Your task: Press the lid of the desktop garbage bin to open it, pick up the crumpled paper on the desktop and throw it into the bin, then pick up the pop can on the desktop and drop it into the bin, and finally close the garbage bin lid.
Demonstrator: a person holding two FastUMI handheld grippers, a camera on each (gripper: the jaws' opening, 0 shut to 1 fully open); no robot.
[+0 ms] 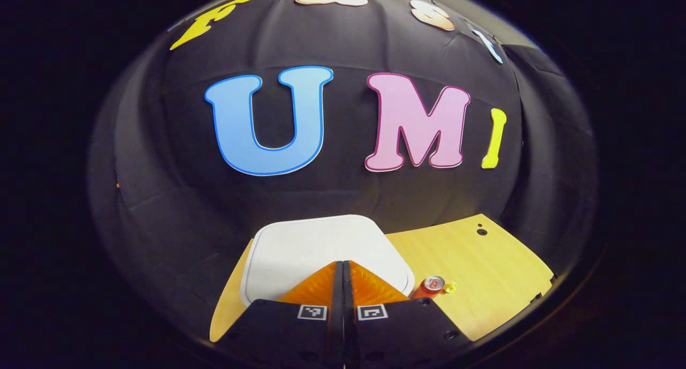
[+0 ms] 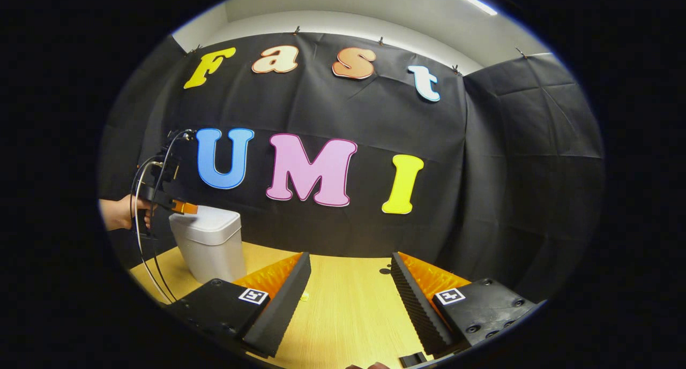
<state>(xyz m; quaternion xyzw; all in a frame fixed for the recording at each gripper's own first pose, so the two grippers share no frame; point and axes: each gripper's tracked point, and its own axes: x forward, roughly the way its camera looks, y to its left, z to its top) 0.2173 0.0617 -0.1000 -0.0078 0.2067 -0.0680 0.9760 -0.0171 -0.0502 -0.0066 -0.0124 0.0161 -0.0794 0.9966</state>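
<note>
The white bin (image 2: 206,240) stands near the back left corner of the wooden table (image 2: 343,305), and its lid (image 1: 321,248) is down. The left gripper (image 1: 343,270) is over the lid with its two fingers pressed together and nothing between them. I cannot tell if it touches the lid. A hand (image 2: 120,212) holds it from the left. The red can (image 1: 430,286) stands on the table just beside the bin's right side. The small yellow paper (image 1: 450,287) lies right next to the can. The right gripper (image 2: 349,288) is wide apart and holds nothing, up over the middle of the table.
</note>
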